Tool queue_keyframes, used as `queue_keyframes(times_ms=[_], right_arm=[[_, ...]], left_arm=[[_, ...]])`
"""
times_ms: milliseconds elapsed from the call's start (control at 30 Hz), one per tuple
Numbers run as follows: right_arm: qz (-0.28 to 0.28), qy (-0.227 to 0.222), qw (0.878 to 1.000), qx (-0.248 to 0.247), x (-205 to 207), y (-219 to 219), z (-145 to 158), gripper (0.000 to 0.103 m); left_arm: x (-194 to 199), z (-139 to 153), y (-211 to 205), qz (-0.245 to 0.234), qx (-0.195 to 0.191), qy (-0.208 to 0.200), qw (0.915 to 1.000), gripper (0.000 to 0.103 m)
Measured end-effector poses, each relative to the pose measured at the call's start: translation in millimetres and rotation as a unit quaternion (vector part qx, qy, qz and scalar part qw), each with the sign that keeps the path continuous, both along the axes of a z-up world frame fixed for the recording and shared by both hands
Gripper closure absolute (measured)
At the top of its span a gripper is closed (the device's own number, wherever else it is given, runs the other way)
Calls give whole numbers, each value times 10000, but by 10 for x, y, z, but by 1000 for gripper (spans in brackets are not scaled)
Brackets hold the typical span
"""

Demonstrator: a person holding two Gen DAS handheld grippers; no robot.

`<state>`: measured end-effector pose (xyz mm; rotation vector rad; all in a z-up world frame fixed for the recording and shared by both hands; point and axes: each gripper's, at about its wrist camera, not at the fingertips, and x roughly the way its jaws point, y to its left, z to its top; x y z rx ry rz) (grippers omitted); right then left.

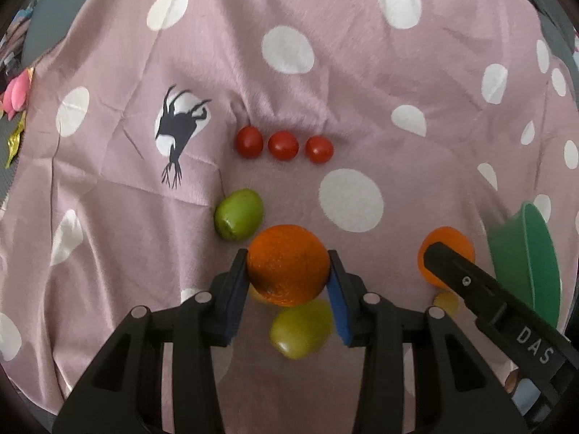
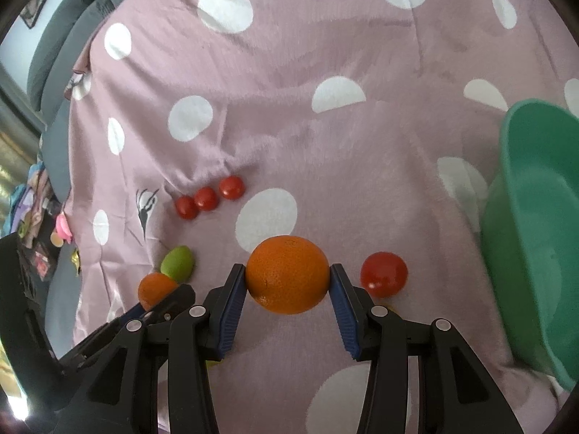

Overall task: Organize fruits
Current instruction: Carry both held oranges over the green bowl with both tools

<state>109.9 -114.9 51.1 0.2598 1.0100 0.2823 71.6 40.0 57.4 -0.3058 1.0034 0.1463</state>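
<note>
My left gripper is shut on an orange, held above the pink spotted cloth. A green fruit lies just beyond it and another green fruit lies beneath it. Three red cherry tomatoes sit in a row farther out. My right gripper is shut on a second orange; it also shows in the left wrist view. A red tomato lies right of it. The left gripper's orange and a green fruit show at lower left.
A green plastic bowl stands tilted at the right, also in the left wrist view. A small yellow fruit lies near the right gripper. Grey cushions and colourful clutter border the cloth's left edge.
</note>
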Motion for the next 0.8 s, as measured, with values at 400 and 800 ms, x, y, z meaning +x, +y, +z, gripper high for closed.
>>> queue_keyframes(times_ms=[400,800], right_arm=[[-155,-421,9990,78,-104,-130,262,55],[-520,-887,9946,116,-262,-449,532,55]], left_arm=[[-94,299,-269,-285,50,-492,9984,62],[-106,516,-690,-801,197,-777,9936,62]])
